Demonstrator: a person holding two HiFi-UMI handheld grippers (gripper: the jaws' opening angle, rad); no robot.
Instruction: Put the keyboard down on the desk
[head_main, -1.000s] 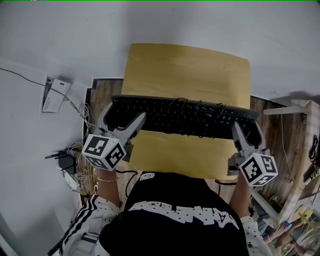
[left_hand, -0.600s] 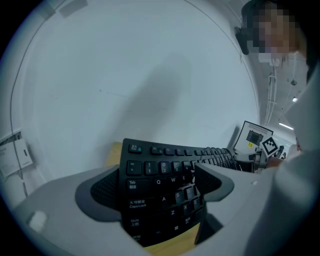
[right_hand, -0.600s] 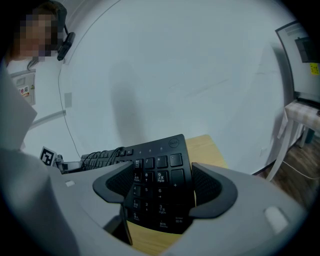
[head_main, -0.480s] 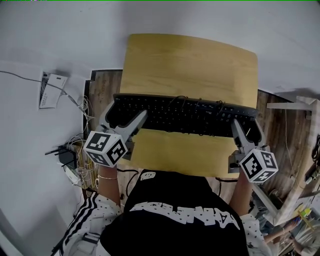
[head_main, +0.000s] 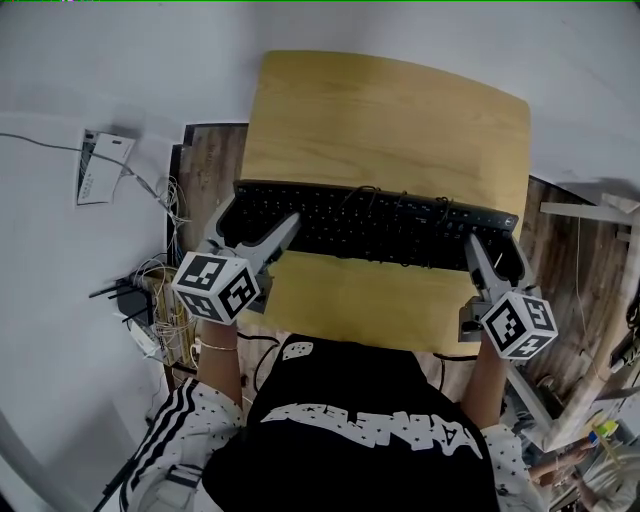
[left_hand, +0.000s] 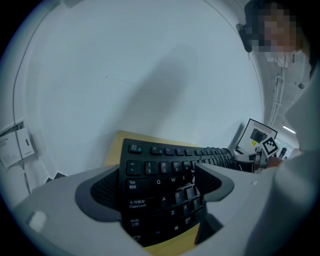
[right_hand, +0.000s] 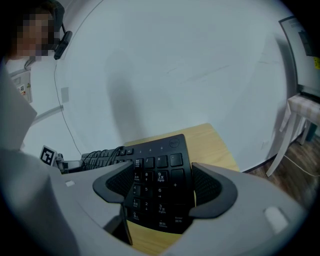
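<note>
The black keyboard (head_main: 380, 225) sits keys-up over the near half of the wooden desk (head_main: 385, 110). Its long axis runs parallel to the desk's near edge, number pad to the right. The left hand-held gripper (head_main: 255, 228) clamps its left end and the right hand-held gripper (head_main: 493, 258) its right end.

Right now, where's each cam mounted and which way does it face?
Head view: on the person's head, looking steeply down at desk and keyboard; shows torso, both arms, left gripper, right gripper.
Left gripper view: on the left gripper, looking along its jaws across the keyboard's left end to a pale wall; own jaws show.
Right gripper view: on the right gripper, looking across the number-pad end to the wall; own jaws show.
Shared: all three see keyboard and desk.
</note>
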